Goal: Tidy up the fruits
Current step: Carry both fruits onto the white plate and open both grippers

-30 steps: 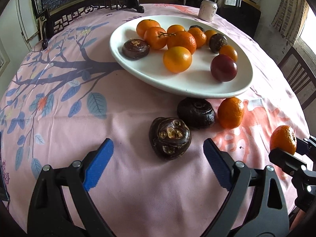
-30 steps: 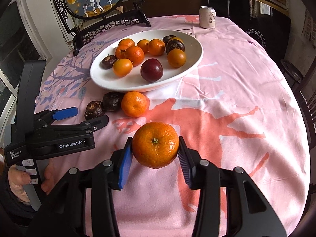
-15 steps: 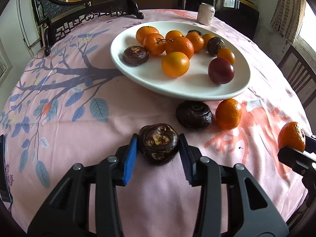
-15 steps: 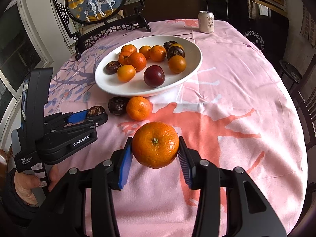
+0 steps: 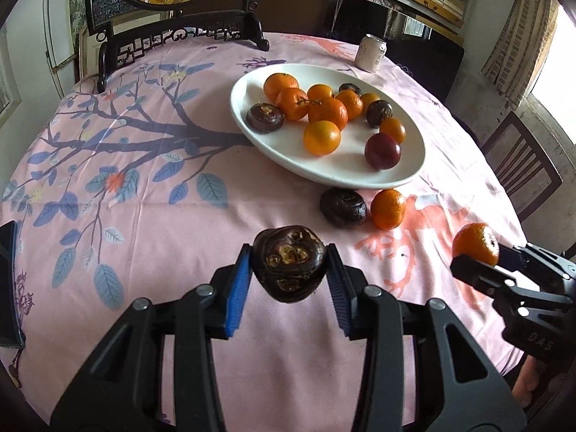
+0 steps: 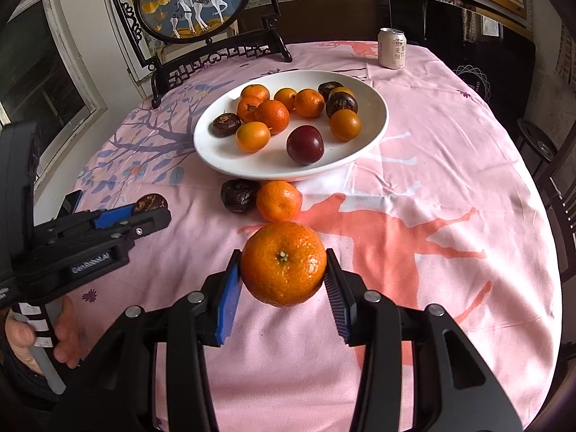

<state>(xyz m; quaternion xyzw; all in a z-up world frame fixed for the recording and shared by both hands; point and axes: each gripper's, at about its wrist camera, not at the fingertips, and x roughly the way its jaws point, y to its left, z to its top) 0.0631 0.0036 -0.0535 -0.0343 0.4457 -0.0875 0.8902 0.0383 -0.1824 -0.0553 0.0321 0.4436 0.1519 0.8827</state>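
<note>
My left gripper (image 5: 288, 280) is shut on a dark brown water chestnut (image 5: 289, 262), held just above the pink tablecloth. In the right wrist view my right gripper (image 6: 282, 280) is shut on an orange mandarin (image 6: 283, 262), also off the cloth. The same mandarin (image 5: 475, 243) shows at the right edge of the left wrist view. A white oval plate (image 5: 288, 151) further back holds several mandarins, dark water chestnuts and a red plum (image 5: 382, 151). In front of the plate lie another water chestnut (image 5: 342, 208) and a loose mandarin (image 5: 388, 208), side by side on the cloth.
A drink can (image 5: 371, 53) stands at the far side of the table. A framed round screen on a dark carved stand (image 6: 194, 3) stands at the back left. A wooden chair (image 5: 522, 165) is at the right. A hand (image 6: 46, 345) grips the left tool's handle.
The left gripper closed on the water chestnut and lifted it off the cloth. The right gripper kept still with its mandarin.
</note>
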